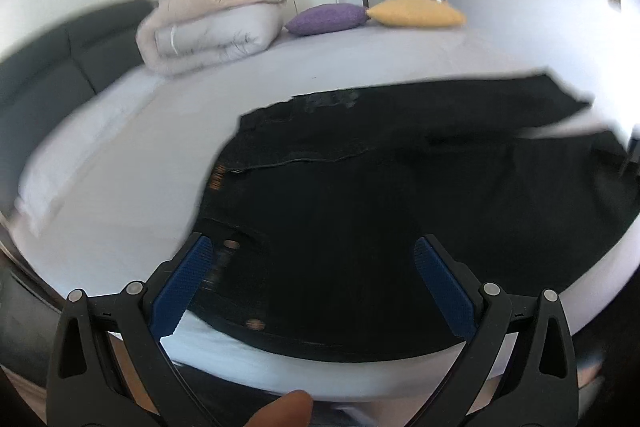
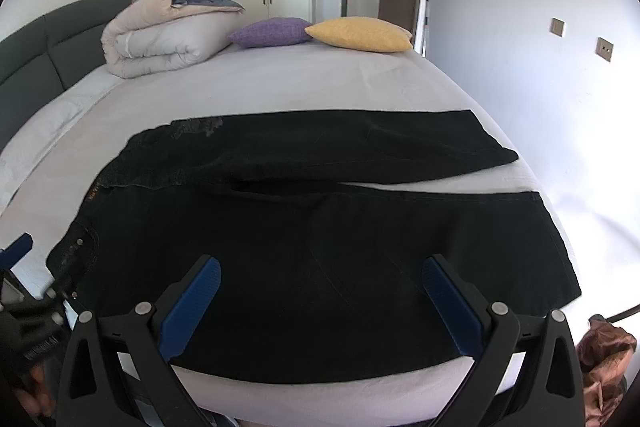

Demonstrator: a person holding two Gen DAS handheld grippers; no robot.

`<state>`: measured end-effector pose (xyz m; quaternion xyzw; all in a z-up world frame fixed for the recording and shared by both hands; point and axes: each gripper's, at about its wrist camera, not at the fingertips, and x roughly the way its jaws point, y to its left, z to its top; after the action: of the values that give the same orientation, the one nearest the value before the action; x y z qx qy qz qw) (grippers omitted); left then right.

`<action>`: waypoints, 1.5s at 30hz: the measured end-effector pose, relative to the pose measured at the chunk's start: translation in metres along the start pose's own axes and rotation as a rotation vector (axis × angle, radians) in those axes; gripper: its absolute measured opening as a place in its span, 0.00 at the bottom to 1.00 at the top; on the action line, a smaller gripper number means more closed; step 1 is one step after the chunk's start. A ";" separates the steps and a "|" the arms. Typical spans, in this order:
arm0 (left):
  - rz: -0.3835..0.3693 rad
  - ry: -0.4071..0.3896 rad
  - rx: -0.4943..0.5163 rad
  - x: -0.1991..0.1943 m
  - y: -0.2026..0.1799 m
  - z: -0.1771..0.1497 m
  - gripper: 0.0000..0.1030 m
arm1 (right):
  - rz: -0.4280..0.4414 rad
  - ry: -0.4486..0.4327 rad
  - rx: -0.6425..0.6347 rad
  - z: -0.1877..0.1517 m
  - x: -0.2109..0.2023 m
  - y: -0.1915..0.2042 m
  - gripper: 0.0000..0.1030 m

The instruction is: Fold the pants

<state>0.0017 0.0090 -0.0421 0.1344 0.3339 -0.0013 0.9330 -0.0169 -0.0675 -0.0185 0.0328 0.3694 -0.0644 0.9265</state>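
Black pants (image 2: 320, 219) lie spread flat on the white bed (image 2: 304, 83), waistband to the left, both legs running right with a narrow gap between them. My right gripper (image 2: 320, 267) stands open over the near leg with nothing between its blue pads (image 2: 192, 303). In the left wrist view the same pants (image 1: 360, 211) fill the middle. My left gripper (image 1: 314, 251) is open above the waistband corner by the metal buttons, holding nothing. That view is motion-blurred. The left gripper's blue tip (image 2: 18, 247) shows at the far left of the right wrist view.
A folded duvet (image 2: 160, 35), a purple cushion (image 2: 272, 31) and a yellow cushion (image 2: 360, 34) sit at the bed's far end. A grey headboard (image 2: 48, 39) runs along the left. Wardrobes and a door stand behind. A brown cloth (image 2: 604, 347) lies low at right.
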 end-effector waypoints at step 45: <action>-0.732 0.426 0.355 0.435 0.113 0.231 0.23 | 0.669 0.196 -0.526 0.197 0.268 -0.012 0.61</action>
<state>0.4940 0.0977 -0.1145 0.1628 0.5382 -0.3603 0.7443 0.3080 -0.1265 -0.0604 -0.0804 0.4285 0.3391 0.8336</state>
